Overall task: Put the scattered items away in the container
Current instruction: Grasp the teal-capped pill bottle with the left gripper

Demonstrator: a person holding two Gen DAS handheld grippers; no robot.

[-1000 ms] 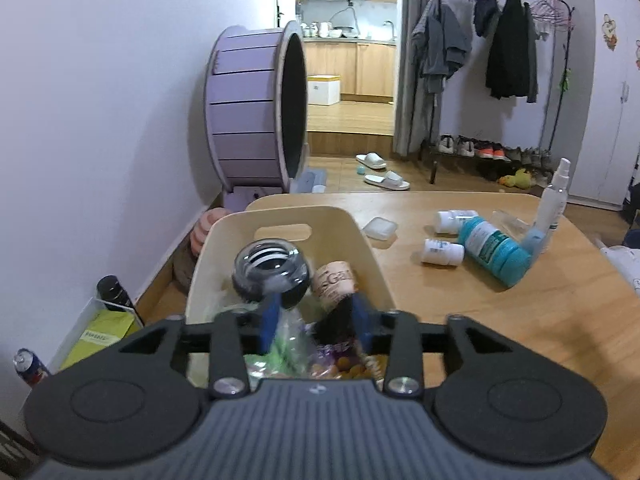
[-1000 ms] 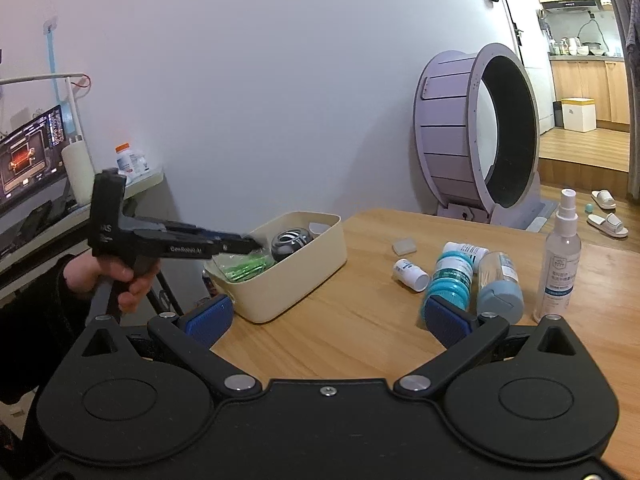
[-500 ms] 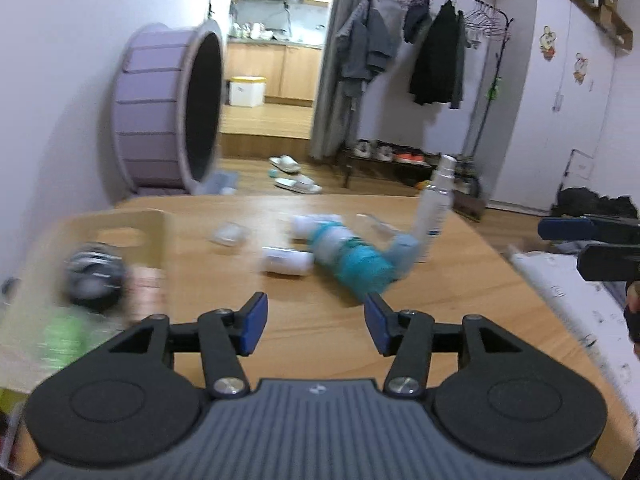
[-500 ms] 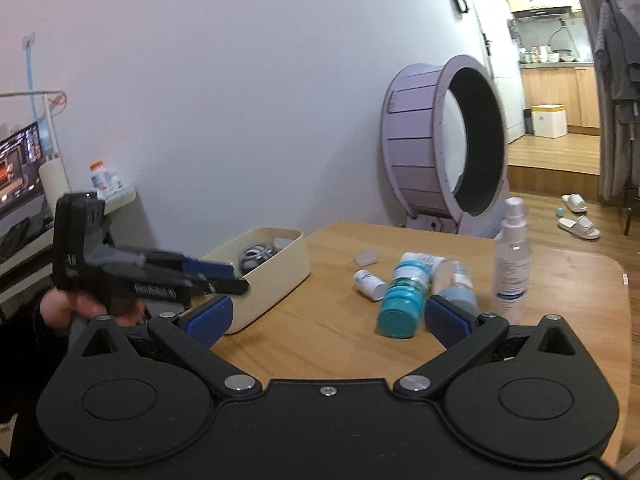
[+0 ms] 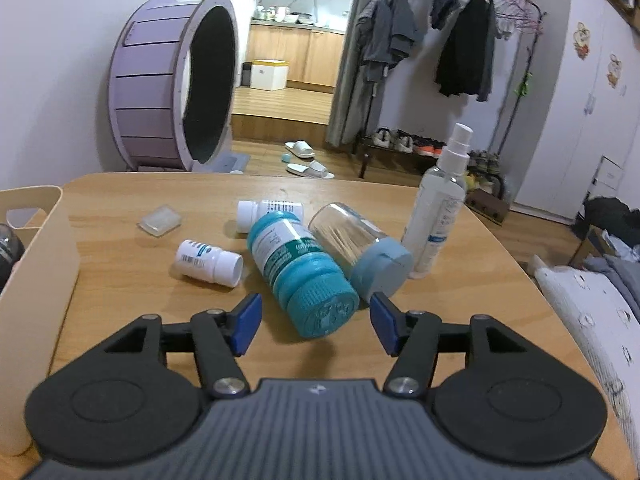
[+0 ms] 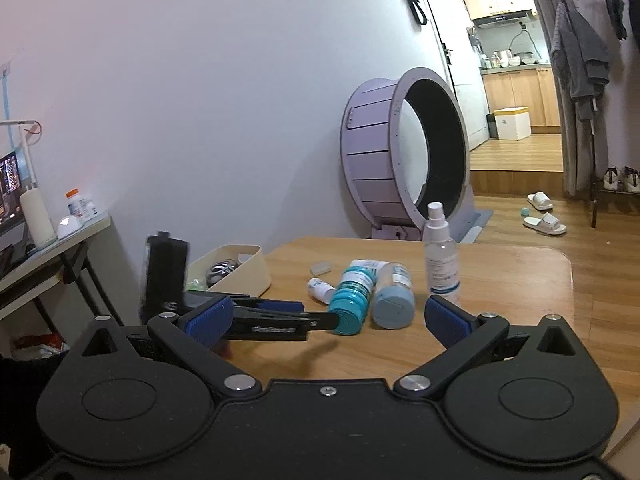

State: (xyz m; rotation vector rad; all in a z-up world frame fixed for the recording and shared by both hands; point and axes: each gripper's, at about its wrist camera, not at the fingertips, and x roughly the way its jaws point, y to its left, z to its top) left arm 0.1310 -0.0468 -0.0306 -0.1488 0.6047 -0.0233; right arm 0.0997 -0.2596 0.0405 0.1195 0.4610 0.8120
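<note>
My left gripper (image 5: 316, 326) is open, its blue pads either side of the cap end of a teal bottle (image 5: 300, 270) lying on the wooden table (image 5: 120, 276). Beside the bottle lie a clear jar with a blue lid (image 5: 360, 248), two small white bottles (image 5: 208, 262) and a small clear case (image 5: 160, 221). A spray bottle (image 5: 438, 208) stands at the right. The cream container (image 5: 36, 248) is at the left, with items in it. My right gripper (image 6: 326, 322) is open and empty, held back from the table; the left gripper (image 6: 320, 322) shows there at the teal bottle (image 6: 352, 294).
A purple cat wheel (image 5: 176, 96) stands on the floor beyond the table. A clothes rack (image 5: 448, 56) and shoes are farther back. A side desk (image 6: 52, 248) with a monitor is left of the container. The table's right edge (image 5: 520, 264) drops to bedding.
My left gripper has let go of an item over the container, opened, and swung right to the teal bottle. My right gripper has drifted back and turned a little.
</note>
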